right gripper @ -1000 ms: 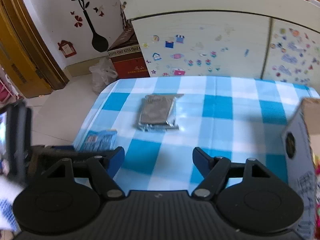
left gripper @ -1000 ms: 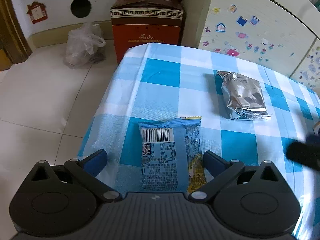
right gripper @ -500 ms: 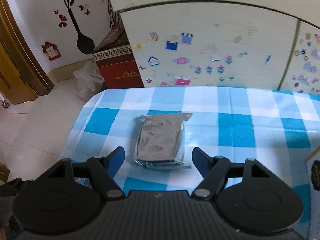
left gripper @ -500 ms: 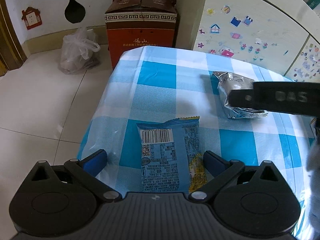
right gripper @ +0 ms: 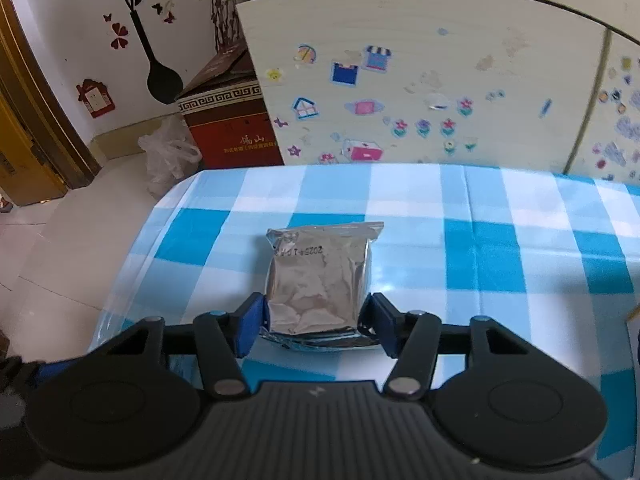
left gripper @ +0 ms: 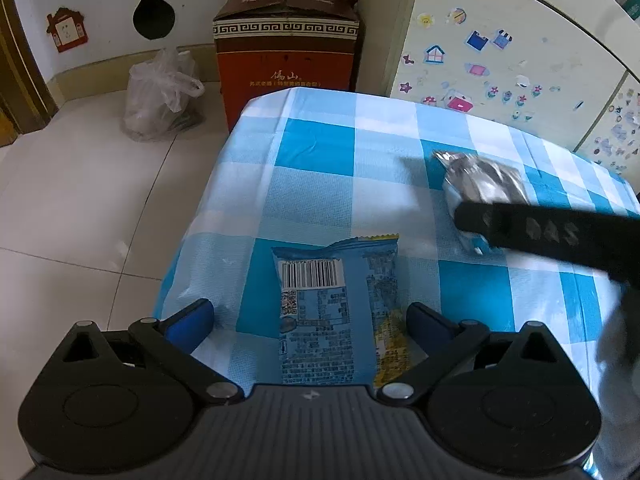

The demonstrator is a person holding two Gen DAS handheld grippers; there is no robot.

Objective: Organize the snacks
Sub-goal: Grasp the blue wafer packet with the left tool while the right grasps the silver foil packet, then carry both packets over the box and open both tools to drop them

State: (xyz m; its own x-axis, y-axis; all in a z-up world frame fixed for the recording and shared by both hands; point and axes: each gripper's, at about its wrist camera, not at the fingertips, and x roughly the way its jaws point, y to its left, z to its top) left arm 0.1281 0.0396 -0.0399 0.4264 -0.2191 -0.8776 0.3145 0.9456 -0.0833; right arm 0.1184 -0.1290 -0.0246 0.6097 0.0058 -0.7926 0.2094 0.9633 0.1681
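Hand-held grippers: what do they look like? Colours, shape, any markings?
Both match. The left hand-held gripper and right hand-held gripper have matte black ribbed bodies bearing a small logo, two round black discs on either side, black linkage bars with silver pivot pins, and blue finger pads. In the left wrist view, the right unit's black side shows embossed lettering, too blurred to read.

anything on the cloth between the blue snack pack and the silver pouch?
Nothing: bare checked cloth between the blue snack pack and the silver pouch, per left wrist view.
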